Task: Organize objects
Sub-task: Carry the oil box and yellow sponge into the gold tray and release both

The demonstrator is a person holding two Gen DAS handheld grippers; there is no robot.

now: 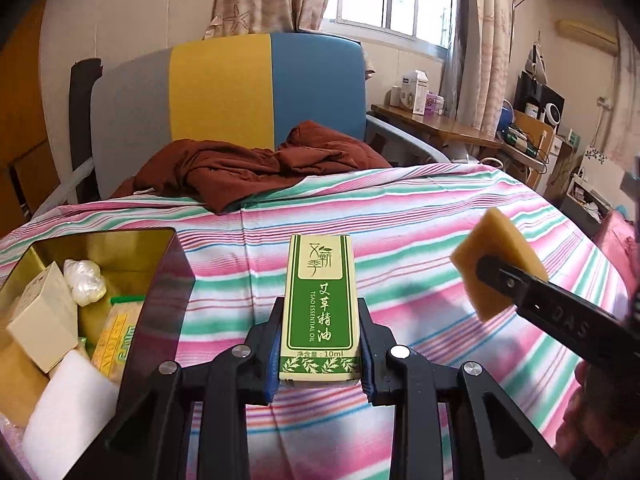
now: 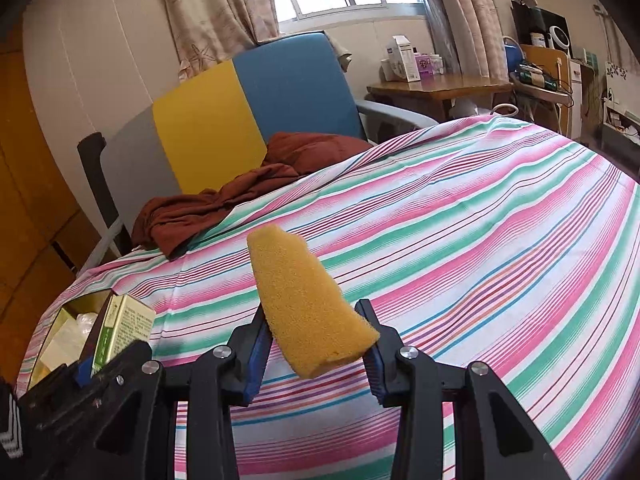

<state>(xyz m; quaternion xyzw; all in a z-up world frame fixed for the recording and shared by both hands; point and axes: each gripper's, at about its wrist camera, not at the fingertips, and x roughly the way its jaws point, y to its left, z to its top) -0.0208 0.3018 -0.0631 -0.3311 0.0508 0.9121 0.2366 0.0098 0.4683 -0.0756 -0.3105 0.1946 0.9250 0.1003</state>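
Note:
My left gripper is shut on a green and cream essential oil box, held above the striped bedsheet. The same box and left gripper show at the lower left of the right wrist view. My right gripper is shut on a yellow sponge, which is squeezed and sticks up and left between the jaws. In the left wrist view the sponge and right gripper hang at the right. An open gold tin holding small boxes, white foam and a pearly lump sits at the left.
A rust-brown garment lies crumpled at the head of the bed, against a grey, yellow and blue headboard. A wooden table with cartons stands beyond the bed at the right, with cluttered shelves further right.

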